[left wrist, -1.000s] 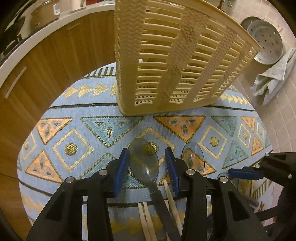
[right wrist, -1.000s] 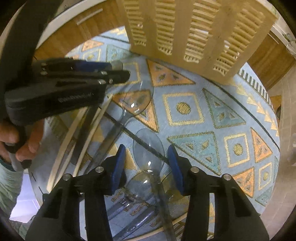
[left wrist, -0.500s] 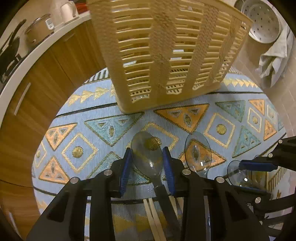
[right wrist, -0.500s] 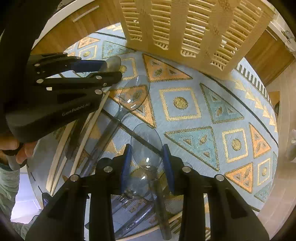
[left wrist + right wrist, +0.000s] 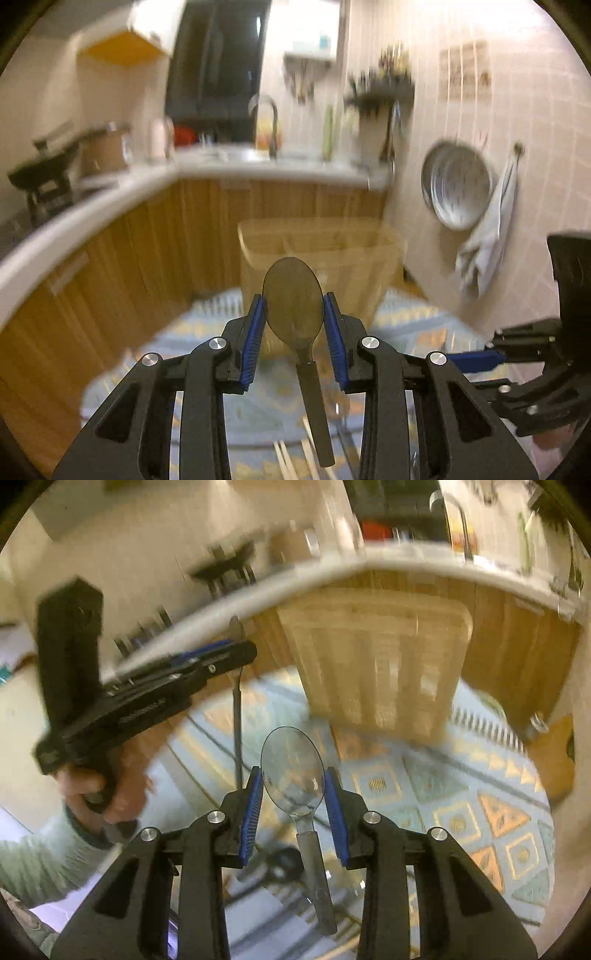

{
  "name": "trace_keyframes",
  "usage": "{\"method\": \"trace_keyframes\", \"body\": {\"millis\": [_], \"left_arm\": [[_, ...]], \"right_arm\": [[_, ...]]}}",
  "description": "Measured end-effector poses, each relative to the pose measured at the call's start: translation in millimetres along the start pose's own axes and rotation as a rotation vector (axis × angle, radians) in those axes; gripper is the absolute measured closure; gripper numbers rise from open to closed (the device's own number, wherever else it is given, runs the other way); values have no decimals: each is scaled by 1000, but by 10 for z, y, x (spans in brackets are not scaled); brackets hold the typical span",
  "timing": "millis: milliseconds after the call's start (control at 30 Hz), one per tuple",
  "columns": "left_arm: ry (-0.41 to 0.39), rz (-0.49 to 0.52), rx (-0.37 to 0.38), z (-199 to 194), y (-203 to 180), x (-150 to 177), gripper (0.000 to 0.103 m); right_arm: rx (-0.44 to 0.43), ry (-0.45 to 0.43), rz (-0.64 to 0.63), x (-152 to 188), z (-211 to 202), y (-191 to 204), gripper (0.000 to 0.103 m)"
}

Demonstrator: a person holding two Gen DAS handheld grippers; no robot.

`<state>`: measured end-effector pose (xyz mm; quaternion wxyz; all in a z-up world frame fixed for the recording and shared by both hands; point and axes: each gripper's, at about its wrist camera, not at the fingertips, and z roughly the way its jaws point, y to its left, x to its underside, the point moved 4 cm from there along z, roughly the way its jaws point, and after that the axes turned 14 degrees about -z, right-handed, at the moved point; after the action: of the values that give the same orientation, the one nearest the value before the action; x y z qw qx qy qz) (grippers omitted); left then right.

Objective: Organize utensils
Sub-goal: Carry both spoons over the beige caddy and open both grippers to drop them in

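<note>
Left tool clamped on smoky spoon across the bowl edges, handle hanging down between the jaws, bowl up and facing camera; probably held that way so handle drops first into the basket; right tool pinching clear spoon the same way, bowl up, handle down; both spoons lifted off the surface, neither in a compartment yet; cream slatted utensil basket ahead of both tools, open top with dividers visible from left view, upright on the patterned cloth; more utensils left lying below the right tool, dark cutlery, pale chopsticks under the left one; heavy motion blur, detail limited; cloth is blue with gold and orange triangles, covering a round counter; kitchen around: wood-front cabinets, pale worktop, tap, tiled wall with hanging steamer tray and towel; next step judged: carry both over the basket rim, release handle-first
</note>
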<state>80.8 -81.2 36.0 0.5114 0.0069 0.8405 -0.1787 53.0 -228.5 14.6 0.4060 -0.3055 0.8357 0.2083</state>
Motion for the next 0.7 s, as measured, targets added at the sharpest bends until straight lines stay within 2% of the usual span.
{"method": "trace_keyframes", "body": {"millis": [167, 333, 533, 700], "left_arm": [[-178, 1, -3, -147, -204, -548, 73], [-316, 22, -23, -72, -442, -1020, 73], [-375, 85, -68, 150, -511, -1228, 73], [-389, 99, -112, 443, -420, -1175, 73]], "right_arm": [[28, -176, 37, -425, -336, -111, 73], [112, -339, 89, -1036, -459, -529, 73], [236, -477, 154, -1450, -528, -1050, 73], [318, -491, 171, -1494, -236, -1403, 72]]}}
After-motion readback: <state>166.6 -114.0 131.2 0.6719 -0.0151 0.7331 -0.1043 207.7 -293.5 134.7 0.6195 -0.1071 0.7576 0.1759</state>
